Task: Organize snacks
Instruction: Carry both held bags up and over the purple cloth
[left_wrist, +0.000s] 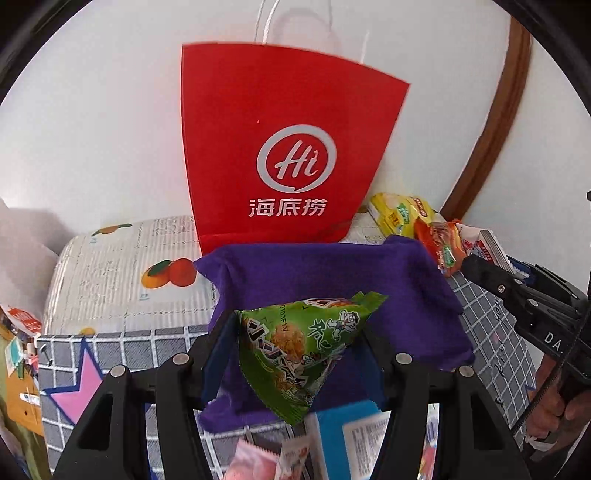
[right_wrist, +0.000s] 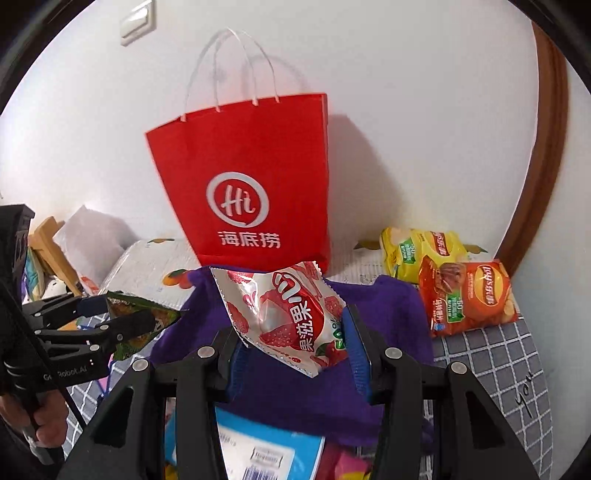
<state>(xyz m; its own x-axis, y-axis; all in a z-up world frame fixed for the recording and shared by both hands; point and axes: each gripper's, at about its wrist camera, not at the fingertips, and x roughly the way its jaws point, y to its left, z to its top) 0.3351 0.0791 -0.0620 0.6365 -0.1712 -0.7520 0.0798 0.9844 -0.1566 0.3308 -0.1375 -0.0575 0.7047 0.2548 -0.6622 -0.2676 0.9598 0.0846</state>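
My left gripper (left_wrist: 299, 343) is shut on a green snack packet (left_wrist: 303, 347), held above a purple cloth (left_wrist: 369, 266). My right gripper (right_wrist: 291, 332) is shut on a white-and-red strawberry candy packet (right_wrist: 284, 314), also over the purple cloth (right_wrist: 295, 391). A red paper bag (left_wrist: 280, 147) with white handles stands upright against the wall just behind the cloth, red bag (right_wrist: 251, 184) straight ahead in both views. The left gripper (right_wrist: 140, 314) with its green packet (right_wrist: 151, 317) shows at the left of the right wrist view; the right gripper's body shows at the right edge of the left wrist view.
A yellow chip bag (right_wrist: 413, 251) and an orange chip bag (right_wrist: 469, 295) lie right of the red bag. A blue box (right_wrist: 258, 450) and pink packets (left_wrist: 255, 461) lie near the front. Fruit-print covering (left_wrist: 129, 266) and grid-pattern cloth (right_wrist: 498, 369) cover the surface. A brown curved frame (right_wrist: 546, 147) runs at right.
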